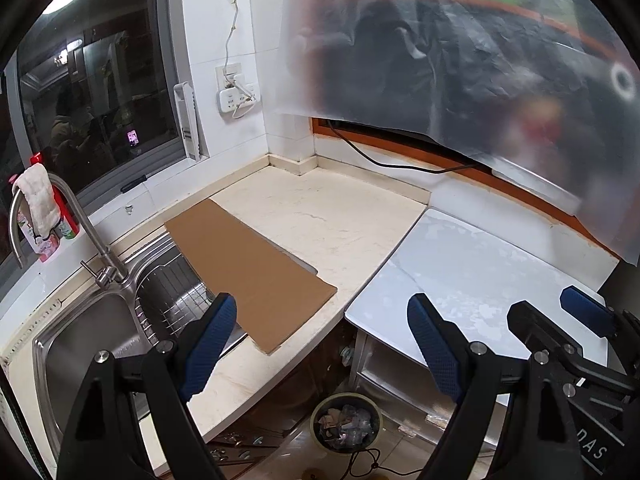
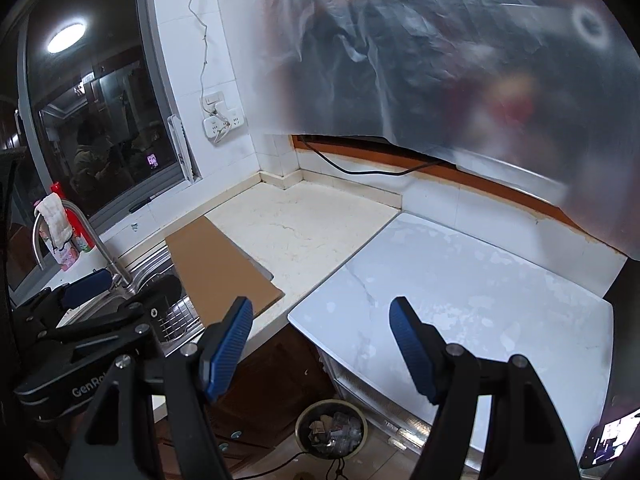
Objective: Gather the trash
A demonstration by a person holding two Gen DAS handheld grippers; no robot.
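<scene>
A round trash bin (image 1: 346, 424) (image 2: 331, 428) stands on the floor below the counter corner, with crumpled wrappers and paper scraps inside. My left gripper (image 1: 320, 300) hovers above the counter edge, open, nothing between its blue pads. My right gripper (image 2: 320, 304) is open and empty too, held over the gap between the beige counter and the white slab. Each gripper shows in the other's view: the right gripper (image 1: 540, 304) at the right edge, the left gripper (image 2: 128, 280) at the left over the sink. A flat brown cardboard sheet (image 1: 248, 272) (image 2: 216, 264) lies on the counter, overhanging the sink.
A steel sink (image 1: 88, 340) with a faucet (image 1: 80, 220) and a draped cloth is at the left. The beige counter (image 1: 340, 216) meets a white slab (image 2: 460, 280) on the right. A translucent plastic sheet (image 1: 460, 60) hangs above. A lit phone (image 2: 608, 440) sits at the lower right.
</scene>
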